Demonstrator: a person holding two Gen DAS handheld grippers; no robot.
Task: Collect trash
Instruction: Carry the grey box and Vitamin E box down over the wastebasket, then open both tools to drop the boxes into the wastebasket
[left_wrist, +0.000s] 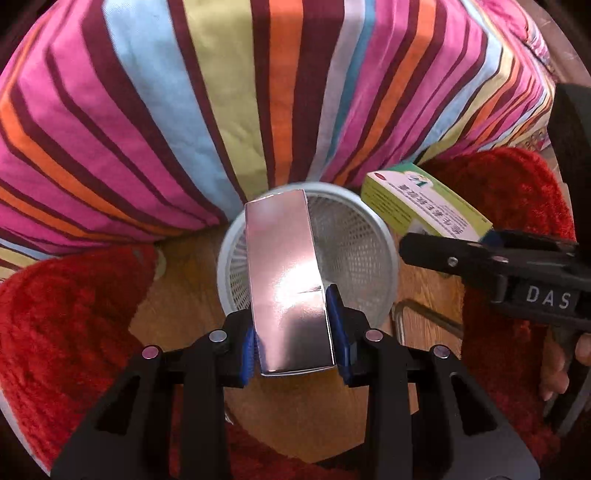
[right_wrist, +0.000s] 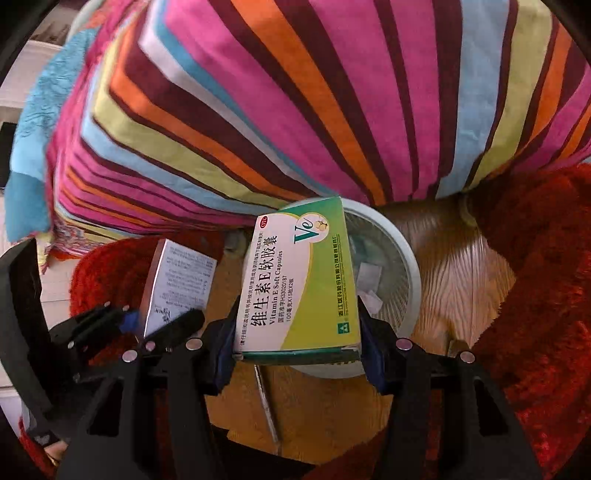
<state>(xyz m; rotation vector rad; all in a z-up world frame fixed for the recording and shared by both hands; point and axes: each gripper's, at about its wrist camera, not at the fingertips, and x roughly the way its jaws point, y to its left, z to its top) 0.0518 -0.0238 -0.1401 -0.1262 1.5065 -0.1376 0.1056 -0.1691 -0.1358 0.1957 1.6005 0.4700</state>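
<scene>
The left gripper (left_wrist: 295, 336) has its jaws clamped narrowly on a silver box (left_wrist: 288, 280), held over the white mesh bin (left_wrist: 369, 236) on the wooden floor (left_wrist: 177, 295). The right gripper (right_wrist: 297, 354), jaws slightly wider, grips a green vitamin box (right_wrist: 299, 284), seemingly over the bin's rim.

Bright, warm indoor light; strong fisheye warp in both views.
Hard white glare on the shiny silver cardboard box (left_wrist: 286, 284) above the white mesh wastebasket (left_wrist: 373, 236); striped multicoloured bedcover (left_wrist: 221, 92) behind the basket bulges and smears with motion blur; black vignette corners; red shaggy rug (right_wrist: 535, 295) beside the basket dark, soft.
</scene>
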